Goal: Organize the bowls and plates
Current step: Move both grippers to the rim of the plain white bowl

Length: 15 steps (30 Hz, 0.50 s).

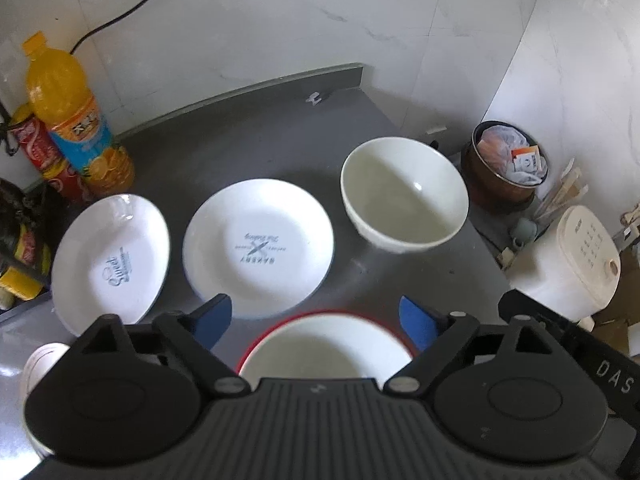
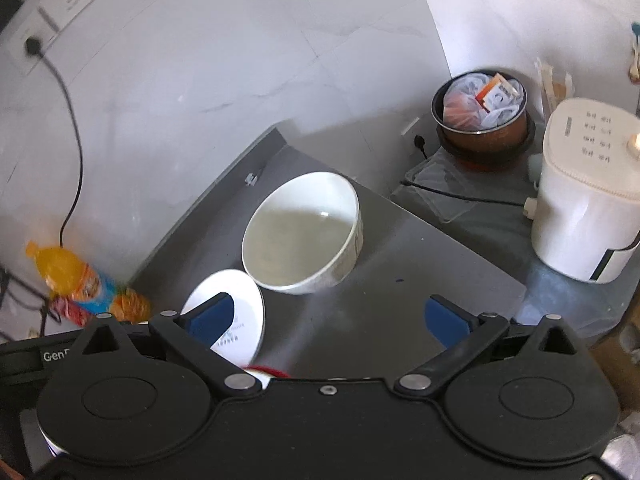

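Observation:
On the grey counter (image 1: 256,140) lie two white printed plates, one at the left (image 1: 110,260) and one in the middle (image 1: 258,246). A large white bowl (image 1: 404,194) stands to the right. A red-rimmed white bowl (image 1: 324,346) sits nearest, just below my open left gripper (image 1: 316,320), whose jaws stand wide and empty above it. In the right wrist view my right gripper (image 2: 326,318) is open and empty over the bare counter (image 2: 400,264), with the white bowl (image 2: 302,232) ahead and the middle plate (image 2: 236,312) behind its left finger.
An orange juice bottle (image 1: 76,120) and a red can (image 1: 44,152) stand at the back left. A brown pot of packets (image 2: 482,116) and a white appliance (image 2: 584,196) stand right of the counter. A black cable (image 2: 72,120) hangs on the wall.

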Each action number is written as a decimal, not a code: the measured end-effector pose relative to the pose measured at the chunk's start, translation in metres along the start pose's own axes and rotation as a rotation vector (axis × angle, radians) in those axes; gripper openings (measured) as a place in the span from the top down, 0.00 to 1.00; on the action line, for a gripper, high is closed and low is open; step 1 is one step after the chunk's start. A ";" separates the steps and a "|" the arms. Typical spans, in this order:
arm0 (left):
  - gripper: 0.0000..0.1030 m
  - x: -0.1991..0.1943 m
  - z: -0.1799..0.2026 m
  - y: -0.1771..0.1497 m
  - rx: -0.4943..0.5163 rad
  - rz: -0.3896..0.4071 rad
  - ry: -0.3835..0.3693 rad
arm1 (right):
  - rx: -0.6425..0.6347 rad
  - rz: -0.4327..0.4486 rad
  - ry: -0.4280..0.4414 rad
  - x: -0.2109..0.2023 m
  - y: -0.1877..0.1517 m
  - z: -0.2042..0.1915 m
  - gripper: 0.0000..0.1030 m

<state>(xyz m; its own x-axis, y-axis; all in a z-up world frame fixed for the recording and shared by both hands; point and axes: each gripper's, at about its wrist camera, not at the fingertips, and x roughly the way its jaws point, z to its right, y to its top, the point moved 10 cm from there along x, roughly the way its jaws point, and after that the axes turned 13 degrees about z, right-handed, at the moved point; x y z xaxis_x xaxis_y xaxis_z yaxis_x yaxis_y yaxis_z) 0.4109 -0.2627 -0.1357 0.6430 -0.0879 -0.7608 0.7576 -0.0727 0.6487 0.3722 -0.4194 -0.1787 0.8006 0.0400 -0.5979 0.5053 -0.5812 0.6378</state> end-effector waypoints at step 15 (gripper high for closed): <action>0.12 0.073 0.002 0.041 -0.092 -0.044 -0.034 | 0.039 -0.016 0.023 0.063 0.026 0.006 0.13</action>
<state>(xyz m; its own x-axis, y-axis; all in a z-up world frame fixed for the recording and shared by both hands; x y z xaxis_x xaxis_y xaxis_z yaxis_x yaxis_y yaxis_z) 0.4890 -0.2741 -0.1643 0.6057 -0.1201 -0.7866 0.7933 0.0144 0.6087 0.4342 -0.4368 -0.2025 0.8000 0.0678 -0.5961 0.5054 -0.6116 0.6087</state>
